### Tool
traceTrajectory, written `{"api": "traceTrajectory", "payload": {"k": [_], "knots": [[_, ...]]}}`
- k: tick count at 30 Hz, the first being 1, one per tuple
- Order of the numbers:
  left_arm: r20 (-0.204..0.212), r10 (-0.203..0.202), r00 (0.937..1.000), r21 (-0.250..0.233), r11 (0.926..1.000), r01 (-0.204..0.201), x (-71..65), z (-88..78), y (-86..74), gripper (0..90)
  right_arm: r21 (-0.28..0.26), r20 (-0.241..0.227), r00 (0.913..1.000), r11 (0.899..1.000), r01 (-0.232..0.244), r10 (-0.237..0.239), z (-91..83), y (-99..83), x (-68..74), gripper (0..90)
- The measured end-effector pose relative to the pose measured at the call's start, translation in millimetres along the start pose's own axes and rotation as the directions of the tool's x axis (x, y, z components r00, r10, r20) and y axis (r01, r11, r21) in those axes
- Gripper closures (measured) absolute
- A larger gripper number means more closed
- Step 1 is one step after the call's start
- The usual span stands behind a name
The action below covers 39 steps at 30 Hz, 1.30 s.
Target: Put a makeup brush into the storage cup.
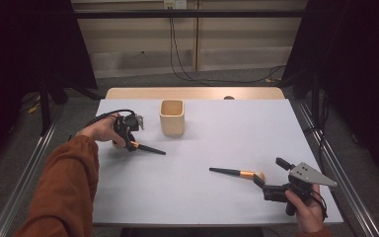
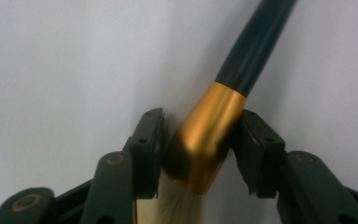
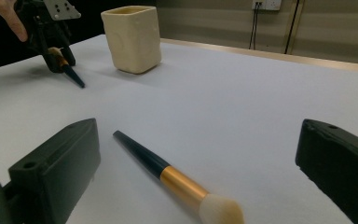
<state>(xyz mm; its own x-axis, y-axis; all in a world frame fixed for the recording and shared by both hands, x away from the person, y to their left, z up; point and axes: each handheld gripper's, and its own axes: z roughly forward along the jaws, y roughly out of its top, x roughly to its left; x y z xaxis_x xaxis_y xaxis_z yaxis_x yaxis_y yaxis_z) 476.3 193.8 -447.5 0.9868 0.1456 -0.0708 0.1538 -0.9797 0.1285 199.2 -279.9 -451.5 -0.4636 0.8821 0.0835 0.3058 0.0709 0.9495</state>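
On the white tabletop (image 1: 202, 197), the left claw (image 1: 128, 140) points down near the left edge, its jaws set on either side of the gold ferrule of a black-handled makeup brush (image 1: 145, 148); in the left gripper view the pads (image 2: 151, 140) lie against the ferrule, clamped on it, with pale bristles below and the dark handle running away across the surface. A cream square cup (image 1: 171, 117) stands upright near the far edge, just to the right of that claw and apart from it; its inside cannot be made out. Near the right front corner the right claw (image 1: 269, 175) rests with jaws wide apart, a second brush (image 1: 237, 172) lying on the tabletop before them, bristle end toward the claw, untouched.
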Motion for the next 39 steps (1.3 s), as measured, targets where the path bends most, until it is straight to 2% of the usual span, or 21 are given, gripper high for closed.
{"api": "traceTrajectory", "payload": {"k": [3, 9, 12, 13, 14, 16, 23, 24, 25, 28, 29, 30, 32, 34, 35, 36, 37, 39], "knots": [[-0.007, -0.011, 0.9999, 0.011, 0.9999, 0.011, 0.0, -0.5, 0.1, 62.0, 0.002, 0.002, 1.0, 1.0, -0.001, 0.001, -0.2, -0.4, -0.3, 0.0], [-0.006, -0.031, 0.9995, 0.054, 0.998, 0.031, 0.7, -1.0, 3.8, 64.6, 0.006, 0.0, 1.0, 1.0, 0.002, -0.002, -0.7, -0.7, -0.1, 0.0], [-0.013, -0.04, 0.9991, 0.061, 0.9973, 0.041, 0.0, -1.5, 4.2, 65.0, 0.005, 0.001, 1.0, 1.0, -0.001, 0.001, -0.3, -0.8, 0.1, 0.0], [-0.012, -0.041, 0.9991, 0.058, 0.9975, 0.041, -1.1, -1.3, 4.3, 65.2, 0.006, 0.002, 1.0, 1.0, 0.0, 0.0, -0.2, -0.8, 0.0, 0.0], [-0.027, -0.015, 0.9995, 0.074, 0.9971, 0.017, -2.4, -1.4, 5.4, 65.3, 0.006, 0.001, 1.0, 1.0, -0.001, 0.001, -0.2, -0.8, 0.1, 0.0], [-0.034, -0.041, 0.9986, 0.07, 0.9966, 0.043, -5.4, -1.0, 5.9, 65.4, 0.007, 0.001, 1.0, 1.0, 0.0, 0.0, 0.2, -0.7, -0.1, 0.0], [-0.029, -0.058, 0.9979, 0.073, 0.9956, 0.06, -5.7, -2.8, 3.7, 65.6, 0.01, 0.002, 1.0, 1.0, 0.002, -0.002, 1.5, -0.5, -0.1, 0.0], [-0.03, -0.071, 0.997, 0.059, 0.9956, 0.073, -6.8, -2.6, 3.4, 65.6, 0.009, 0.002, 1.0, 1.0, 0.0, 0.0, 1.6, -0.5, -0.1, 0.0], [-0.031, -0.064, 0.9974, 0.06, 0.996, 0.066, -6.2, -3.6, 3.2, 65.6, 0.009, 0.002, 1.0, 1.0, 0.001, -0.001, 1.8, -0.5, -0.1, 0.0], [-0.023, -0.077, 0.9968, 0.041, 0.9961, 0.078, -6.0, -5.5, 1.8, 65.6, 0.009, -0.001, 1.0, 1.0, 0.003, -0.003, 2.0, -0.4, 0.4, 0.0], [-0.014, -0.091, 0.9957, 0.032, 0.9953, 0.092, -6.8, -6.3, 1.2, 65.7, 0.009, -0.001, 1.0, 1.0, 0.003, -0.003, 1.9, -0.4, 0.4, 0.0], [-0.025, -0.097, 0.995, 0.022, 0.995, 0.097, -6.8, -7.9, 0.3, 65.7, 0.009, -0.001, 1.0, 1.0, 0.004, -0.004, 1.8, -0.4, 0.3, 0.0], [0.004, -0.107, 0.9943, 0.011, 0.9942, 0.107, -6.6, -10.9, -1.6, 65.7, 0.008, 0.001, 1.0, 1.0, 0.003, -0.003, 1.6, -0.5, 0.1, 0.0], [0.007, -0.132, 0.9912, -0.014, 0.9911, 0.132, -8.0, -13.1, -4.3, 65.7, 0.008, 0.003, 1.0, 1.0, 0.002, -0.002, 1.5, -0.4, 0.0, 0.0], [0.006, -0.13, 0.9915, -0.017, 0.9914, 0.13, -8.2, -14.8, -5.8, 65.7, 0.009, 0.001, 1.0, 1.0, 0.002, -0.002, 1.5, -0.4, 0.1, 0.0], [0.015, -0.155, 0.9878, -0.038, 0.9871, 0.156, -9.6, -16.0, -7.4, 65.8, 0.009, 0.001, 1.0, 1.0, 0.003, -0.003, 1.5, -0.4, 0.2, 0.0], [0.027, -0.148, 0.9886, -0.046, 0.9878, 0.149, -9.3, -17.7, -9.4, 65.8, 0.009, 0.001, 1.0, 1.0, 0.005, -0.005, 1.4, -0.4, 0.4, 0.0], [0.031, -0.163, 0.9861, -0.07, 0.9838, 0.165, -11.0, -20.4, -13.0, 65.8, 0.009, 0.002, 1.0, 1.0, 0.004, -0.004, 1.5, -0.3, 0.6, 0.0]]}}
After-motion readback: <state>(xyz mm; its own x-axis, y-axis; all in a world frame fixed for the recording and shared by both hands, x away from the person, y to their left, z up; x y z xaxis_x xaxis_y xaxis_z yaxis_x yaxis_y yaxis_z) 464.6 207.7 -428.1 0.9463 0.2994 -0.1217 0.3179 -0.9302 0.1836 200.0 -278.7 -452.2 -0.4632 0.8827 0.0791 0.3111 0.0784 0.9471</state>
